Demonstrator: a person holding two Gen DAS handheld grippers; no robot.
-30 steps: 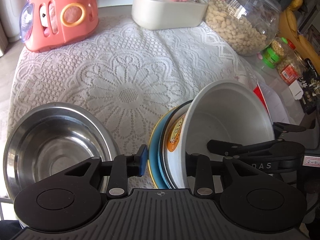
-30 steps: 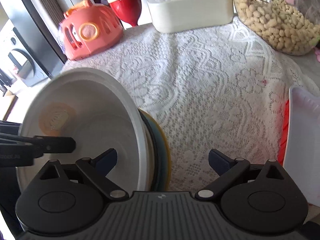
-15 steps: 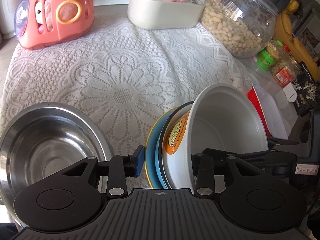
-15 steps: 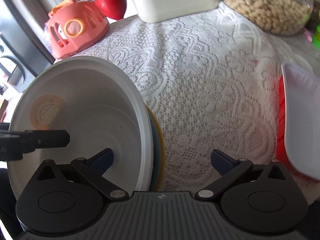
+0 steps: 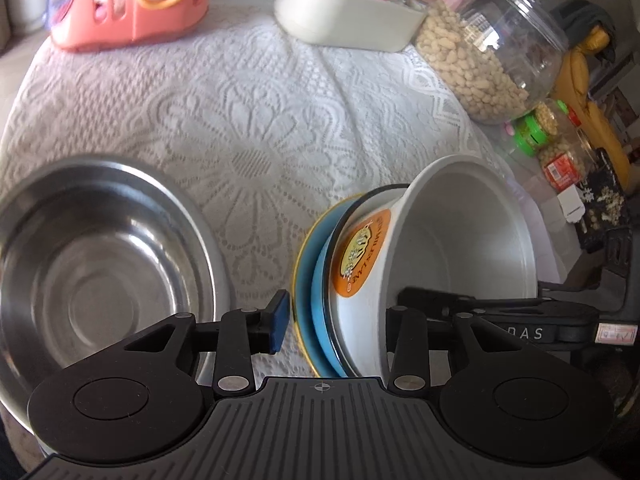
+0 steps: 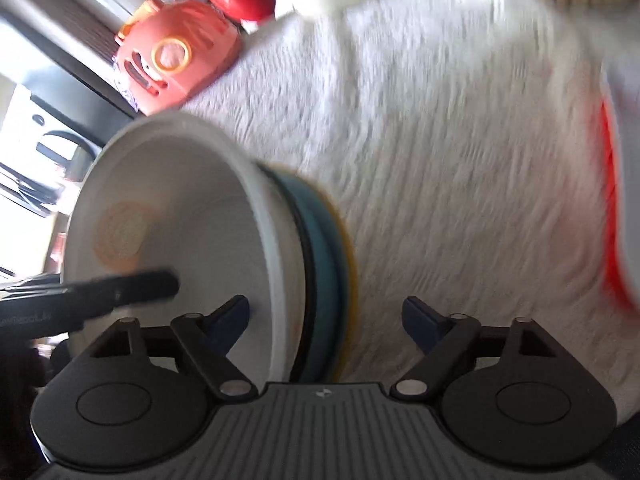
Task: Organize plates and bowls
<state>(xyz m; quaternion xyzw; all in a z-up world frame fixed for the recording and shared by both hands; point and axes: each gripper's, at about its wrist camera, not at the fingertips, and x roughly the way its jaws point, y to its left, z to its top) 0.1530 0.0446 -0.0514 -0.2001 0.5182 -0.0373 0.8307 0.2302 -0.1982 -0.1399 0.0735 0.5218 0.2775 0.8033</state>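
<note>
While both of my grippers meet at one tilted stack of dishes, this is how things lie:

Stack: a white bowl [image 5: 460, 248] stands on edge, its mouth turned toward the right, with a blue plate [image 5: 320, 280] and a yellow-rimmed plate [image 5: 298, 272] nested against its base; an orange label shows on the bowl's outer wall.

Left gripper [image 5: 340, 316]: its jaws straddle the stack, one blue pad just left of the yellow-rimmed plate with a thin gap showing, the other finger hidden inside the bowl; I cannot tell whether they pinch it.

Right gripper [image 6: 326, 316]: its jaws stand spread wide, one finger inside the bowl [image 6: 168, 232], the other out over the cloth to the right, well clear of the plates [image 6: 324, 240]. This view is blurred.

Steel bowl [image 5: 100, 264]: sits upright on the near left of the table, just beside the stack.

Table: covered by a white lace cloth [image 5: 248, 120].

Far side: a pink toy carrier [image 5: 132, 0] at the far left, a cream tissue box [image 5: 344, 24] in the middle, a clear jar of peanuts [image 5: 492, 60] at the far right.

Right edge: a white tray with a red underside [image 6: 616, 208] lies on the cloth, apart from the stack.
</note>
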